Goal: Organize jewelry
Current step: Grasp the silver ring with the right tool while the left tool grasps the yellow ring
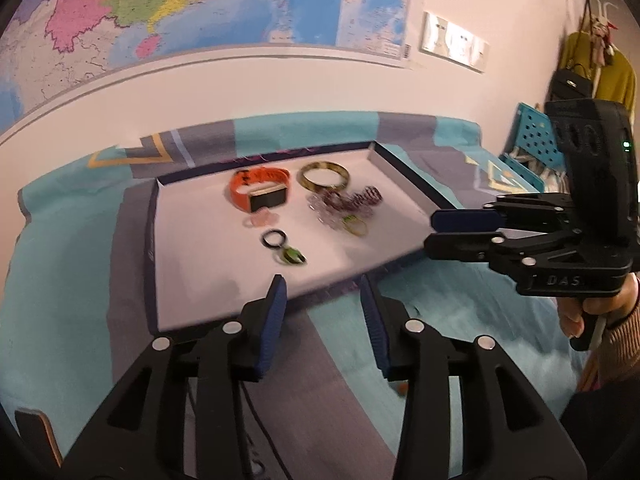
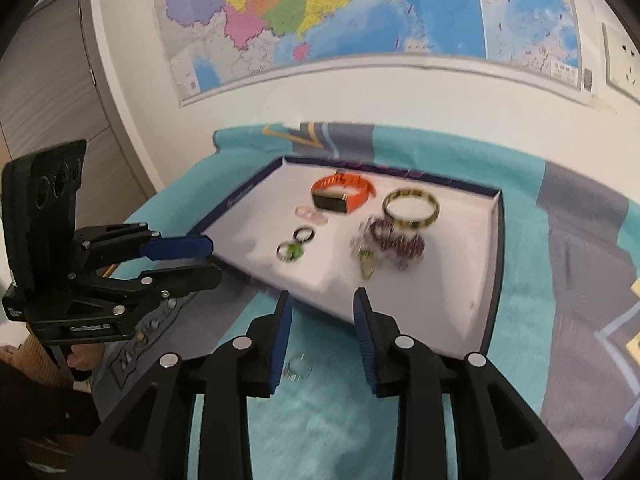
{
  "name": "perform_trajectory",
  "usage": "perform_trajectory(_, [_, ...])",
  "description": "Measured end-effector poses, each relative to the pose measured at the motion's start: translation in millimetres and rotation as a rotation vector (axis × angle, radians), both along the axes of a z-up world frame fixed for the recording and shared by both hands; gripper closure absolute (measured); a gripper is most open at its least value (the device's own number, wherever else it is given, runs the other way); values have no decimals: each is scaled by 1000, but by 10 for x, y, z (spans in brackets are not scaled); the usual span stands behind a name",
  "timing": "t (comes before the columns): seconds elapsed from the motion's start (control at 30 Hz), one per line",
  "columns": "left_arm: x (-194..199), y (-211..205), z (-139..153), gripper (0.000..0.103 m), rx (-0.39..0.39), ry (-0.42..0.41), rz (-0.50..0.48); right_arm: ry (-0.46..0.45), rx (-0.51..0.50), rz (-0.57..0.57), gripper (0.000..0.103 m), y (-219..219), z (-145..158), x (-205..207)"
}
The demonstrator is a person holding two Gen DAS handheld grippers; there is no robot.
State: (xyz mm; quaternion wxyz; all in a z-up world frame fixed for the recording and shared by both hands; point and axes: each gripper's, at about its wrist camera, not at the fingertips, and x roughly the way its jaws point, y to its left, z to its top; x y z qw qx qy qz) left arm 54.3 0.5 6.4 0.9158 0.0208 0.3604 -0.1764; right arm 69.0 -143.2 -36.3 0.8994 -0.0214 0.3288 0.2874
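Note:
A shallow tray [image 1: 200,248] with a white floor and dark blue rim lies on a teal and grey cloth. In it are an orange watch [image 1: 260,190], a yellow-green bangle [image 1: 324,176], a purple beaded bracelet [image 1: 354,200], pink rings [image 1: 262,218], a black ring with a green piece [image 1: 284,246] and a yellow-green ring [image 1: 355,226]. My left gripper [image 1: 323,292] hovers open over the tray's near edge, holding nothing. My right gripper [image 2: 323,300] is open near the tray's near corner [image 2: 492,280]. A small clear piece [image 2: 300,368] lies on the cloth below its gap.
A map covers the wall behind. A blue perforated basket [image 1: 532,140] and hanging clothes [image 1: 592,64] are at the right, and a grey door [image 2: 52,92] at the left. The person's hands hold both gripper handles. Bare cloth [image 2: 340,432] lies in front of the tray.

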Motion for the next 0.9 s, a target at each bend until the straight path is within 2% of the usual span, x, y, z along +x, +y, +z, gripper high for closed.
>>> perform_trajectory(0.3, [-280, -106, -182, 60, 0, 47, -65, 80, 0, -14, 69, -34, -308, -165])
perform_trajectory(0.73, [-503, -277, -343, 58, -4, 94, -147, 107, 10, -29, 67, -51, -414, -210])
perform_trajectory(0.9, [-482, -334, -399, 61, -1, 121, -156, 106, 12, -30, 67, -50, -416, -229])
